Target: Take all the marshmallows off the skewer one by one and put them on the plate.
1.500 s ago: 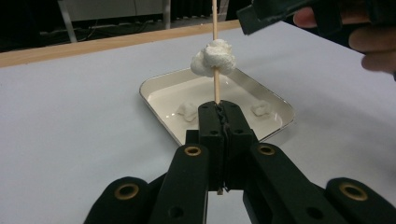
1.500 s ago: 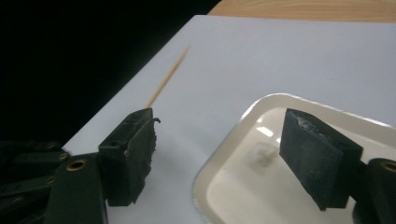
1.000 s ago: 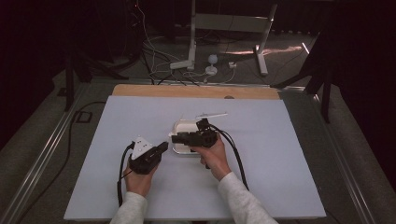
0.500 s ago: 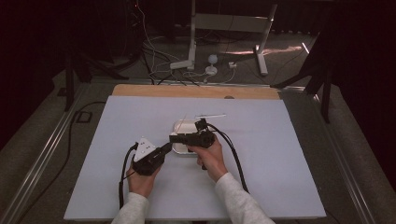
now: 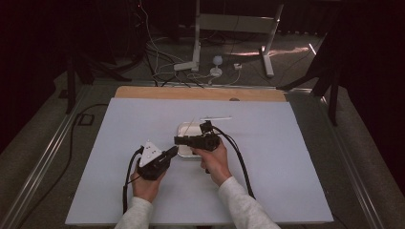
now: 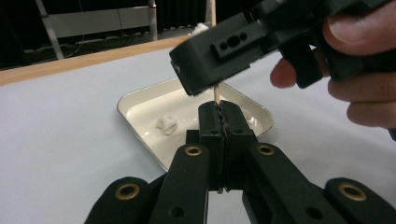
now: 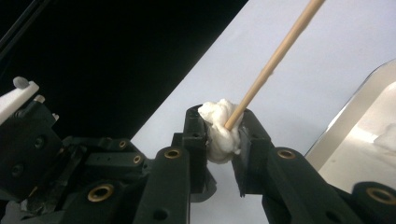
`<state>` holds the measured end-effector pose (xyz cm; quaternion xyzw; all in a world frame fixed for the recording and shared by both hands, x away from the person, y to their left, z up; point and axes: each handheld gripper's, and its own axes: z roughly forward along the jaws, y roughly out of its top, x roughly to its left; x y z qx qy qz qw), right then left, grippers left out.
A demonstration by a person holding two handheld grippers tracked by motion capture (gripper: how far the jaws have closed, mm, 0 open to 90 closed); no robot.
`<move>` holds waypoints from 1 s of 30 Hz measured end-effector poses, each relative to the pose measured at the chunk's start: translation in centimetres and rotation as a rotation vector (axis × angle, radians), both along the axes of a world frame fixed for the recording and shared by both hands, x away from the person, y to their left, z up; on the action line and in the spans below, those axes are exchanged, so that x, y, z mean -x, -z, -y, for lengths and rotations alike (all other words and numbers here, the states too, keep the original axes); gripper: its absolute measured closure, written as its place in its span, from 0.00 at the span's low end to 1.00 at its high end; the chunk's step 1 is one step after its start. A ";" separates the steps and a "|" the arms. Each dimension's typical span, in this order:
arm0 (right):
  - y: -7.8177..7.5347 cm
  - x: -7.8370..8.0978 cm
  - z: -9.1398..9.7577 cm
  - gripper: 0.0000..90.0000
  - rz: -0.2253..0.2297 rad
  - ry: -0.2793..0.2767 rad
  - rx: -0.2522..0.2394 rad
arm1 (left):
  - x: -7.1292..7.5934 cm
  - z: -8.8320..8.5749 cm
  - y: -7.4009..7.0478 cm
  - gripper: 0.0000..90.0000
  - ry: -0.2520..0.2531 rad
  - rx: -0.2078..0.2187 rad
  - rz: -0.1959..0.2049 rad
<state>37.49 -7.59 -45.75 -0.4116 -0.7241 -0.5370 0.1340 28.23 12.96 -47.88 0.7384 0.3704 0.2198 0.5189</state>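
My left gripper (image 6: 219,123) is shut on a thin wooden stick (image 6: 216,94) that rises upright from its jaws. A soft white lump (image 7: 219,133) sits on the stick (image 7: 275,56). My right gripper (image 7: 220,135) has just been closing its jaws, and they now squeeze the lump from both sides. In the high view the left gripper (image 5: 173,151) and right gripper (image 5: 177,140) meet at the near edge of a small white tray (image 5: 184,128). Another white lump (image 6: 166,125) lies in the tray (image 6: 140,100).
A pale mat (image 5: 286,157) covers the table, with a wooden strip (image 5: 200,93) along its far edge. A thin white stick (image 5: 216,118) lies on the mat just behind the tray. Cables and a stand's feet (image 5: 196,64) are on the floor beyond.
Both hands have kept their places over the tray's near edge. The closing of the right jaws is too small to make out in the high view.
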 end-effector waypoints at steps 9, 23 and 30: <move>-1.7 -1.3 2.3 0.87 0.034 0.063 -0.004 | 0.4 0.5 0.1 1.00 0.025 -0.047 0.011; -2.3 -2.1 3.2 0.87 0.020 0.102 -0.014 | 0.6 0.2 0.0 1.00 0.030 -0.049 0.014; -3.4 -2.8 3.6 0.87 0.036 0.113 0.002 | 0.7 0.0 -0.3 1.00 0.022 -0.044 0.025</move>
